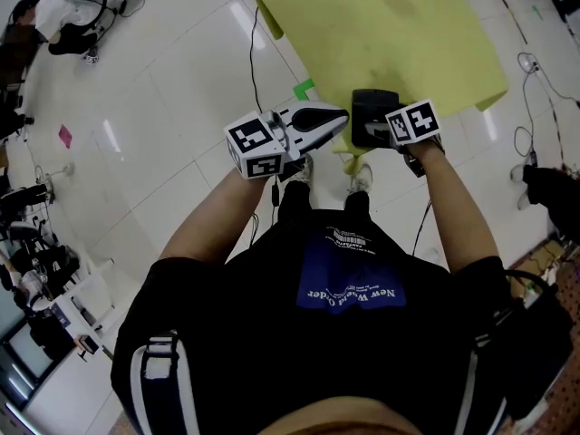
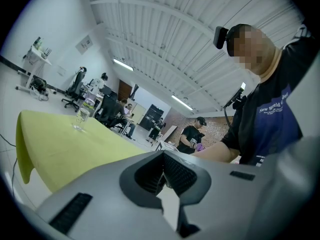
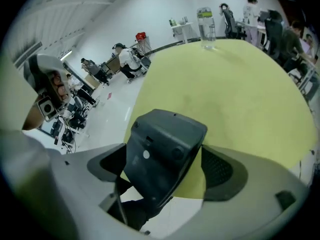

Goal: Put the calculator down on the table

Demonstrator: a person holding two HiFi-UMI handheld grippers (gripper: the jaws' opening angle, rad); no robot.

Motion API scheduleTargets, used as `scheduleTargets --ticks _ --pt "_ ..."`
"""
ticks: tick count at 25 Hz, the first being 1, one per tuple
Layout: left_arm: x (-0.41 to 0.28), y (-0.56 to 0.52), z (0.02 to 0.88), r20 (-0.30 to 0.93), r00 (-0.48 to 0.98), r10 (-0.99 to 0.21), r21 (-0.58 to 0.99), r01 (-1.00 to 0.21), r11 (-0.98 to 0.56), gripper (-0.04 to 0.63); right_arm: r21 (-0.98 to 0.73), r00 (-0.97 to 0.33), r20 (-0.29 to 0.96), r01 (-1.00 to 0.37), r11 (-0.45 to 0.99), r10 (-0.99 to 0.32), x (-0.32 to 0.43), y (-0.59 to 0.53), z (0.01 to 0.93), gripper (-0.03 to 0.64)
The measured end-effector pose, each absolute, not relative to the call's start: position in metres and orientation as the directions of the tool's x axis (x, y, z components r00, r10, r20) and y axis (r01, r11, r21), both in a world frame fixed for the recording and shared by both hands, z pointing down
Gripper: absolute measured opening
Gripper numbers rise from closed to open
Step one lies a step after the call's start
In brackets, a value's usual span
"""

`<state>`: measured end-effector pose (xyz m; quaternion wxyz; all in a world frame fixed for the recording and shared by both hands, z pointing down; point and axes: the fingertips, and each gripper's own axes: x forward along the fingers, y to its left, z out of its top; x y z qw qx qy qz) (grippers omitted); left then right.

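Right tongs (image 3: 161, 170): spread wide and tipped down toward the near edge of the desk. The calculator stands between the two pads, unclamped. A strip of yellow cloth shows between it and the right pad.
Left tongs (image 2: 162, 158): clenched, pad tips meeting, nothing between them. Held level just left of the right tongs, over the floor.
Calculator (image 3: 167, 139): dark grey, its back turned to the right gripper view, at the near edge of the desk. Its lower end shows against the floor, past the cloth's edge. I cannot tell whether it rests on the cloth.
Desk (image 1: 408, 34): covered with a yellow cloth, on the far side of both tongs.
Glass (image 3: 206, 26): clear and upright at the far end of the desk, well apart from the calculator.
Floor (image 1: 163, 107): glossy white tiles. A green tape mark (image 1: 304, 89) lies near the desk's near left corner.
Shirt (image 1: 349, 279): black with a blue panel, worn by the person holding both tongs.
Background: people sit at workplaces far off in both gripper views.
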<state>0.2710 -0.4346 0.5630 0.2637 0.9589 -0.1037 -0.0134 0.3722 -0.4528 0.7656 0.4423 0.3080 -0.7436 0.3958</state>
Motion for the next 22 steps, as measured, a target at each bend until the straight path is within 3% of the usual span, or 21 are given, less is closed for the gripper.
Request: scheduleTargets --ticks 8,14,20,22 --pt "0.269 -0.444 0.558 0.019 0.974 -0.224 0.519 -0.201 -0.831 0.006 -0.297 -0.490 0.817 -0.808 0.509 -0.303 0.386 -0.477 0.728 0.442" --pt "0.268 -0.457 0.526 -0.009 0.973 -0.229 0.480 -0.197 -0.855 0.006 -0.367 -0.632 0.566 -0.768 0.524 -0.529 0.404 -0.505 0.628 0.433" --pt "0.274 -0.462 0.450 -0.072 0.970 -0.231 0.410 -0.182 -0.894 0.006 -0.254 -0.633 0.254 -0.773 0.581 -0.731 0.438 -0.513 0.484 0.028" --pt "0.277 -0.466 0.419 -0.093 0.970 -0.226 0.369 -0.177 -0.912 0.006 -0.239 -0.651 0.188 -0.757 0.608 -0.736 0.442 -0.512 0.440 -0.011"
